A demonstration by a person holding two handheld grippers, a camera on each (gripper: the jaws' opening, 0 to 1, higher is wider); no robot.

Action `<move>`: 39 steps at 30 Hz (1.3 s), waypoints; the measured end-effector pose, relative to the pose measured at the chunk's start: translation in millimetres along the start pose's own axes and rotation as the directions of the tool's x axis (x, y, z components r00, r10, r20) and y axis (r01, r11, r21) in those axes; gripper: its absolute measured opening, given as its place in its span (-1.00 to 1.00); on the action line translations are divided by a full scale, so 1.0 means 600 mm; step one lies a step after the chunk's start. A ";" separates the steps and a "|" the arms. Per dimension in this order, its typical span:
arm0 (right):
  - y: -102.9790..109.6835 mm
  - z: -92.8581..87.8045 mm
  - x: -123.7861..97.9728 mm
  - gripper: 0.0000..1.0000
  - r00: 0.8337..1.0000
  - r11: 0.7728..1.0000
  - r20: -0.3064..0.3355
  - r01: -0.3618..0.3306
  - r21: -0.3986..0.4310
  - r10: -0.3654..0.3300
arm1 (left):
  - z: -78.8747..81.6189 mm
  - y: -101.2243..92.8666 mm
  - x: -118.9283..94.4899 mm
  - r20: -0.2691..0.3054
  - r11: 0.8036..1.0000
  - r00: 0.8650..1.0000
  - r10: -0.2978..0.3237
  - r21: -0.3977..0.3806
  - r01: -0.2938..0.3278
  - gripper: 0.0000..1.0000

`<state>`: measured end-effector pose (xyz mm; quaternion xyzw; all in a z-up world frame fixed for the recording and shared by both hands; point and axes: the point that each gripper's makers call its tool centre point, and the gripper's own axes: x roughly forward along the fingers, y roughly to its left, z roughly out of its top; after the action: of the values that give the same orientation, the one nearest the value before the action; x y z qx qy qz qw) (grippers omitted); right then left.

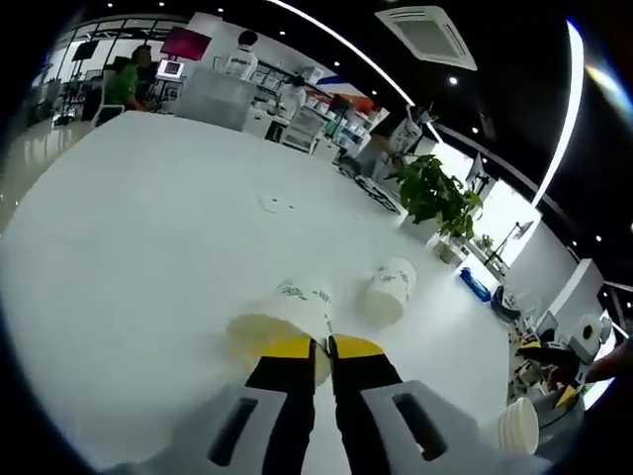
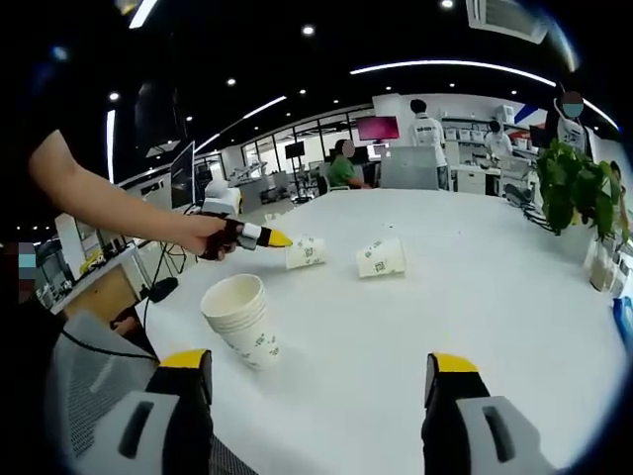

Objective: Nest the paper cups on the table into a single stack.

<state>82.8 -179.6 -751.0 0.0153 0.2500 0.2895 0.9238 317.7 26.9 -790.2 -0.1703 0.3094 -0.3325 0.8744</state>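
Observation:
A white paper cup (image 1: 297,309) lies on its side on the white table (image 1: 148,228), mouth toward me. My left gripper (image 1: 322,346) is shut on its rim, one yellow tip inside the mouth and one outside. A second cup (image 1: 389,290) lies on its side just to the right. In the right gripper view, the left gripper (image 2: 247,236) meets that first cup (image 2: 305,252), with the second cup (image 2: 381,257) beside it. A nested stack of cups (image 2: 242,322) stands tilted near the table's front, left of my right gripper (image 2: 320,364), which is open and holds nothing.
A potted plant (image 2: 574,183) stands past the table's right side. Several people and a red monitor (image 2: 378,127) are at the far end. A person's bare arm (image 2: 109,208) reaches in from the left. The table edge (image 2: 168,297) runs close to the stack.

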 end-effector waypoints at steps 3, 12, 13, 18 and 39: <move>0.000 0.000 0.000 0.78 1.000 1.000 0.002 0.000 -0.005 0.000 | -0.001 -0.012 -0.005 0.003 1.000 1.000 -0.008 -0.004 0.008 -1.00; 0.002 0.007 -0.002 0.78 1.000 1.000 0.018 -0.001 -0.018 0.001 | 0.003 -0.042 -0.029 0.004 0.999 1.000 -0.031 0.028 0.031 -1.00; 0.002 0.007 -0.002 0.79 1.000 1.000 0.019 -0.001 -0.018 0.001 | 0.002 -0.046 -0.032 0.001 0.999 0.999 -0.035 0.035 0.035 -1.00; 0.005 0.010 -0.003 0.80 1.000 1.000 0.028 -0.005 -0.030 0.006 | 0.000 -0.067 -0.052 -0.012 0.996 0.998 -0.054 0.066 0.055 -1.00; 0.021 0.020 -0.004 0.99 0.998 0.993 0.056 -0.023 -0.117 0.030 | 0.017 -0.137 -0.144 -0.022 0.992 0.998 -0.065 0.110 0.067 -1.00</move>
<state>80.0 -168.9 -737.0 -0.0269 0.2055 0.3152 0.9261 234.7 27.7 -704.3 -0.1285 0.2930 -0.3794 0.8682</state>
